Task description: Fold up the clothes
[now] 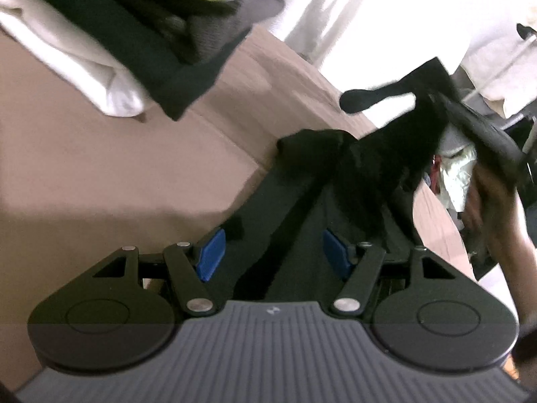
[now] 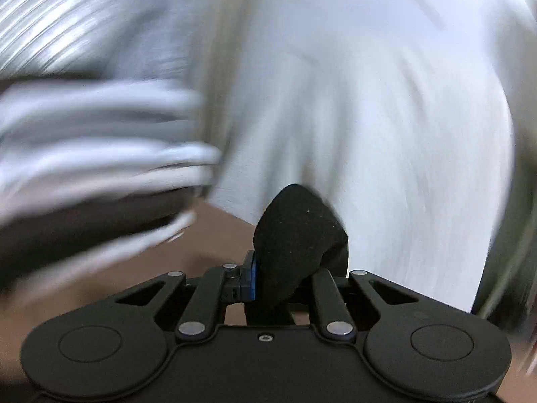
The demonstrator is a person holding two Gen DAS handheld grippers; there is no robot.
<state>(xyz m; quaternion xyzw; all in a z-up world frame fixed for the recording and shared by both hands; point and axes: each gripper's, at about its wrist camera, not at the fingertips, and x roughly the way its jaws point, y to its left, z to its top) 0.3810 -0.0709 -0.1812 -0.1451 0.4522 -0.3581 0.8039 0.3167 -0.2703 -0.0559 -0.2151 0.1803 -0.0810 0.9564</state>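
Clothes pile (image 1: 141, 33) blocks far-left; tan surface (image 1: 84, 168) open.

The left gripper (image 1: 272, 255) is holding its blue-padded fingers (image 1: 210, 254) wide apart. The right gripper (image 2: 285, 278) is pinching its fingers (image 2: 251, 282) together on dark cloth (image 2: 295, 235), its bare hand (image 1: 486, 201) showing at three o'clock.

My left gripper (image 1: 272, 252) over a long black garment (image 1: 295, 194) on the tan table surface (image 1: 84, 174).
My blue pads (image 1: 211, 253) stand apart on both sides of the cloth. My other black gripper (image 1: 483, 141) lifts its far end; folded white and dark clothes (image 1: 110, 43) lie behind.
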